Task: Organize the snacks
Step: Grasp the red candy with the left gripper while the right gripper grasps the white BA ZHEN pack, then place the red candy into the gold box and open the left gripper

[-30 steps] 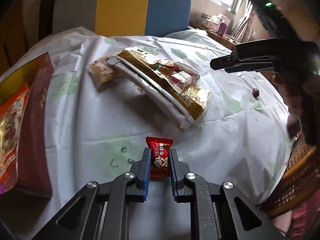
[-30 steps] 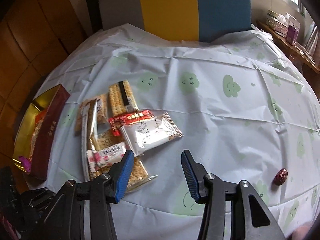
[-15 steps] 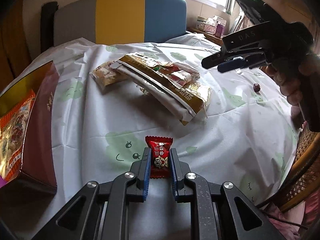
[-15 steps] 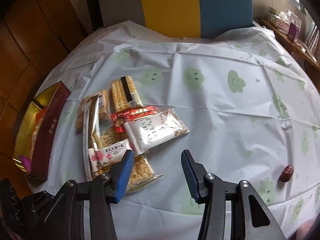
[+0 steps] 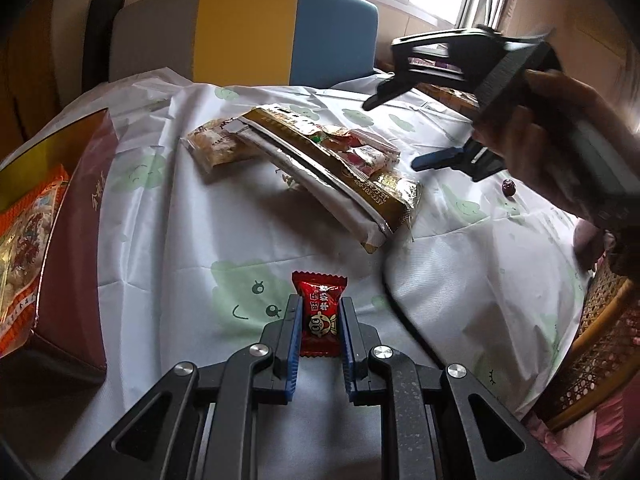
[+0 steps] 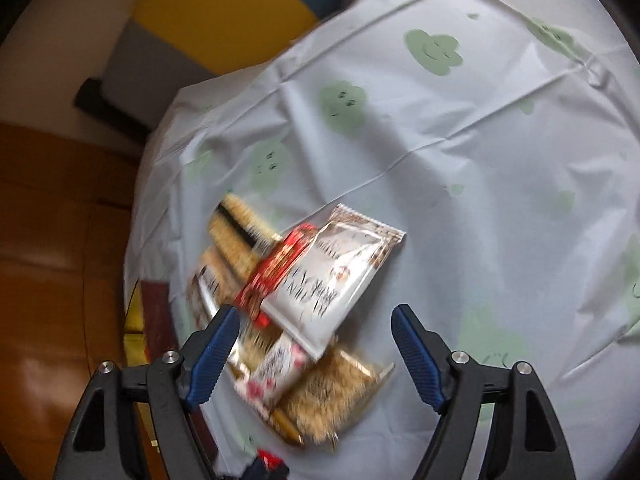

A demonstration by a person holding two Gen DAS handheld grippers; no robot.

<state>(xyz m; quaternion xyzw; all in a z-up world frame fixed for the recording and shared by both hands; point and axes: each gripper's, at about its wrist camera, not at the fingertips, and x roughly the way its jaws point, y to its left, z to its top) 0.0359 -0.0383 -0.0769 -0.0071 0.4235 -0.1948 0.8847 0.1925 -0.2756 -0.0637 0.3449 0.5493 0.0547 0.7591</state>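
Observation:
My left gripper (image 5: 320,302) is shut on a small red wrapped candy (image 5: 320,320), low over the table's front. Beyond it lies a pile of snack packets (image 5: 316,160). In the left wrist view my right gripper (image 5: 400,132) hangs tilted above the pile's right end, held by a hand (image 5: 532,136). In the blurred right wrist view the right gripper (image 6: 316,316) is rolled sideways with its jaws opening wide. It hovers over a white packet (image 6: 336,276), a red packet (image 6: 276,276), a pink-flowered packet (image 6: 276,368) and cracker packs (image 6: 240,224). Nothing is between its pads.
A maroon and gold box (image 5: 76,240) holding an orange packet (image 5: 24,248) stands at the table's left edge. A small dark red sweet (image 5: 509,188) lies alone at the right. A grey, yellow and blue chair back (image 5: 248,36) stands behind the table, a wicker chair (image 5: 600,340) at right.
My right gripper has rolled sideways and dropped toward the snack pile, and its jaws have spread wider. The left gripper has kept still with the red candy in it.

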